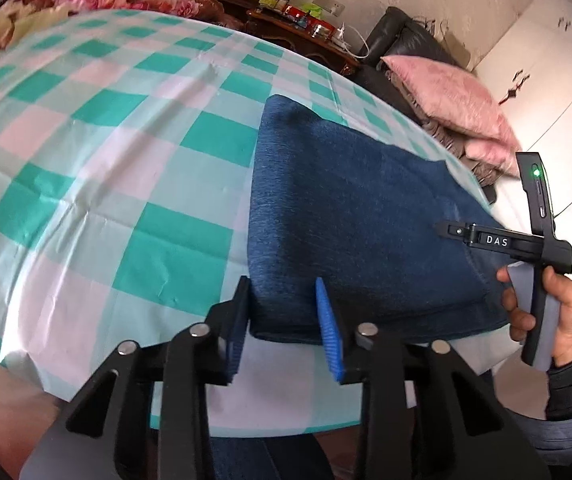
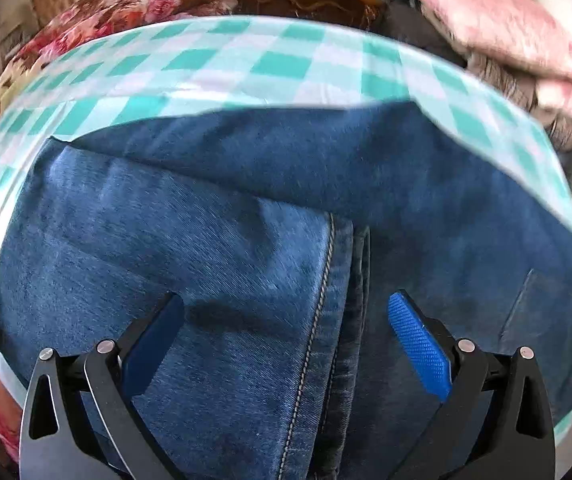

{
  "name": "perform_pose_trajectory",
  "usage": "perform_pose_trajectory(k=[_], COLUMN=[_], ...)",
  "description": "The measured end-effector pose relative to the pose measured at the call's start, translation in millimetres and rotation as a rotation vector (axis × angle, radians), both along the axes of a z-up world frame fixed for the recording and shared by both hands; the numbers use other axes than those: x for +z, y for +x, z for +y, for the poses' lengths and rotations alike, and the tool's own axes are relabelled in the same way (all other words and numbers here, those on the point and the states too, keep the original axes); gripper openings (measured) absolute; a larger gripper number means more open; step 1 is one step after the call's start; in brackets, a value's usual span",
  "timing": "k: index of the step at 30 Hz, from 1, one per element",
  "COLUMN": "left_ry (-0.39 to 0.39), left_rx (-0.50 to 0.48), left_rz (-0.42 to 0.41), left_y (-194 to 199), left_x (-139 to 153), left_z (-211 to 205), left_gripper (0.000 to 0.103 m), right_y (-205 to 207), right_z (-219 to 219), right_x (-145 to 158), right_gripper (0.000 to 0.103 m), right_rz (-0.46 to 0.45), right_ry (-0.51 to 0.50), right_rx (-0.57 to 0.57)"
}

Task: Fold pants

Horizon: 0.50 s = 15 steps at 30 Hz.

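Jeans [image 1: 350, 216] lie folded on the checked worktop [image 1: 98, 152], near its front edge.

They look like a thick blue bundle, so the fold seems far along, maybe at the last tidy-up. The bundle's long side runs from the near left corner away toward the right, by the pink pillow [image 1: 450, 104]. The left tool [image 1: 286, 320] is spread, with the near corner of the jeans between its fingers, not squeezed. The right tool [image 2: 286, 332] is spread wide too, low over the seam [image 2: 318, 304], and holds nothing. In the left view, the person's hand [image 1: 558, 312] grips that tool beside the jeans. Next, the tools likely need to close on an edge and fold once more, or press the stack flat.
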<state>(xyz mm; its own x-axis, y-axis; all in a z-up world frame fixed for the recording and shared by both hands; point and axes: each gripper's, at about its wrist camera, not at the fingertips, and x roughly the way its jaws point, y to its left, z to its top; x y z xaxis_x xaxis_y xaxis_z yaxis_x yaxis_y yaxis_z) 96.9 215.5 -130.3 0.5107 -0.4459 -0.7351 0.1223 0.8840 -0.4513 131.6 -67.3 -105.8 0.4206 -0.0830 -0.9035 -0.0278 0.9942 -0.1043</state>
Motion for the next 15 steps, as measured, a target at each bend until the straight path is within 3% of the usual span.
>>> perform_pose_trajectory(k=[10,15], left_ry=[-0.052,-0.06], left_rx=[-0.025,-0.015], left_rz=[-0.024,-0.031], left_y=[-0.4,-0.5], left_x=[7.7,7.6], left_z=[3.5,2.9], left_gripper=[0.017,0.016], right_y=[31.6,57.0], right_z=[60.1,110.3], right_x=[37.6,45.4], right_gripper=[0.097,0.097], right_rz=[0.018,0.053], right_ry=[0.124,0.077], right_rx=[0.06,0.102])
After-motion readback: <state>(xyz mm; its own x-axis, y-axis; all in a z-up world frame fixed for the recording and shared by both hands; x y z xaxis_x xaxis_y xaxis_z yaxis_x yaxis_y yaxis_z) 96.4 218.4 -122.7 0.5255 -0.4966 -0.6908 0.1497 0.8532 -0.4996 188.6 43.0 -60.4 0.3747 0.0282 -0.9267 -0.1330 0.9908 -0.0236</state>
